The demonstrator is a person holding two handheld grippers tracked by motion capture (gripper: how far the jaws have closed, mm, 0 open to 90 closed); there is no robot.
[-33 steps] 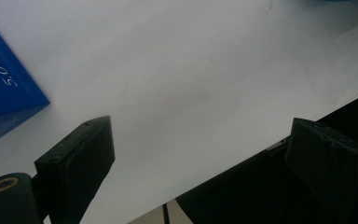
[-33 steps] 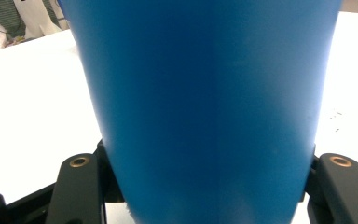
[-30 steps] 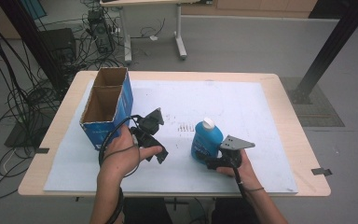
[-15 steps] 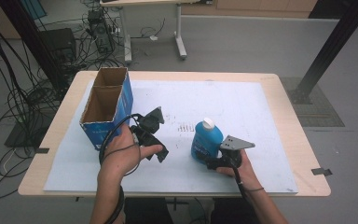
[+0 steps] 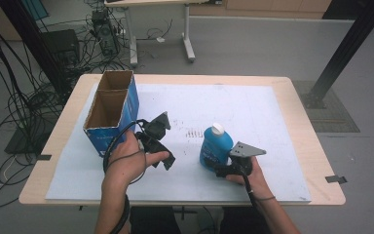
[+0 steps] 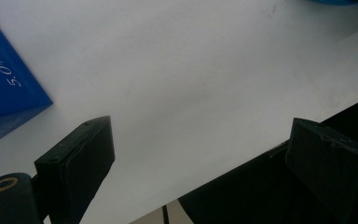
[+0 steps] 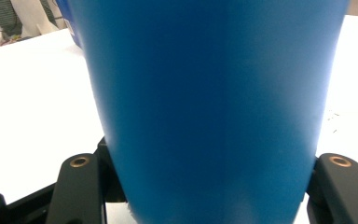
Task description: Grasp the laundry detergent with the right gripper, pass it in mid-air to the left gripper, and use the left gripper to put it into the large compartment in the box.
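Right now the right hand-held gripper [image 5: 217,165] clamps the blue bottle [image 5: 215,146] at lower centre; the left hand-held gripper [image 5: 167,158] gapes wide, holding nothing.

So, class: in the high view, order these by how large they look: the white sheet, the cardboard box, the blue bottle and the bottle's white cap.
1. White sheet
2. Cardboard box
3. Blue bottle, though it stands nearer the camera than the box, which flatters it
4. White cap
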